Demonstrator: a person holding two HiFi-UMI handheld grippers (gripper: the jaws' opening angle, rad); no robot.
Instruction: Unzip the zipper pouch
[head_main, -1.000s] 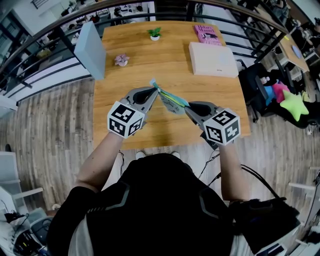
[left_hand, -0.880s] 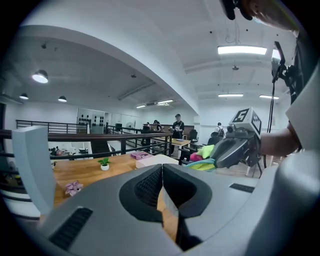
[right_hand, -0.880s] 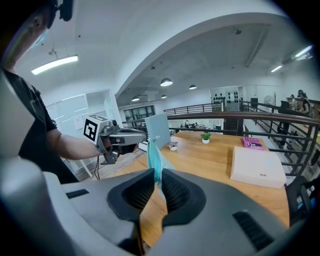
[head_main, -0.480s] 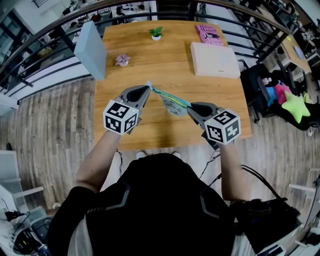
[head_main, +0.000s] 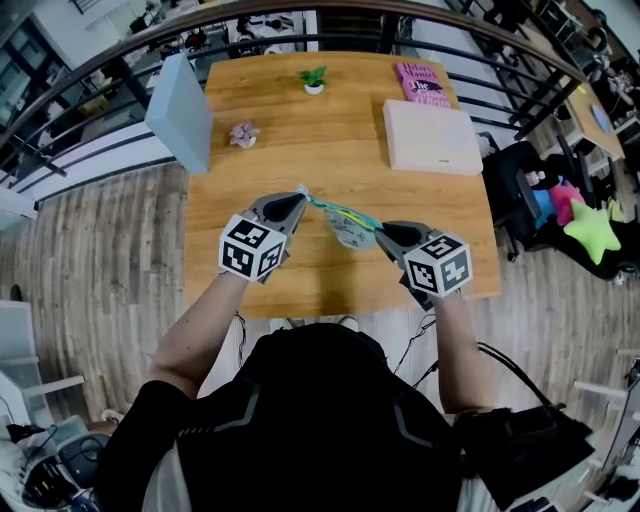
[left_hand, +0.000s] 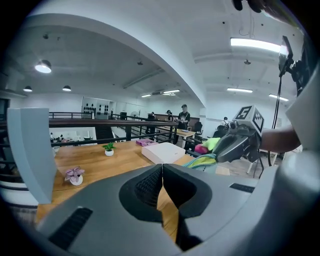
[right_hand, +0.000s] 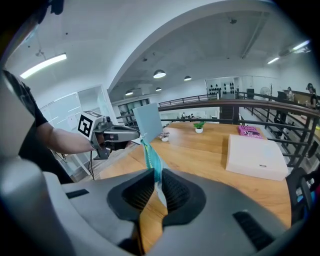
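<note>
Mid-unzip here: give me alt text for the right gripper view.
The right hand-held gripper is shut on a teal zipper pouch, which runs up and left to the tip of the left hand-held gripper. Behind lies a wooden table with a white box and a potted plant.

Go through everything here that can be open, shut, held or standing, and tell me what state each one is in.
zipper pouch: held above the table, stretched between both grippers; zipper opening unclear.
left gripper: shut on the pouch's end.
right gripper: shut on the pouch's other end.
pink book: closed, lying flat.
white box: closed, lying flat.
green plant: upright.
grey panel: standing upright.
</note>
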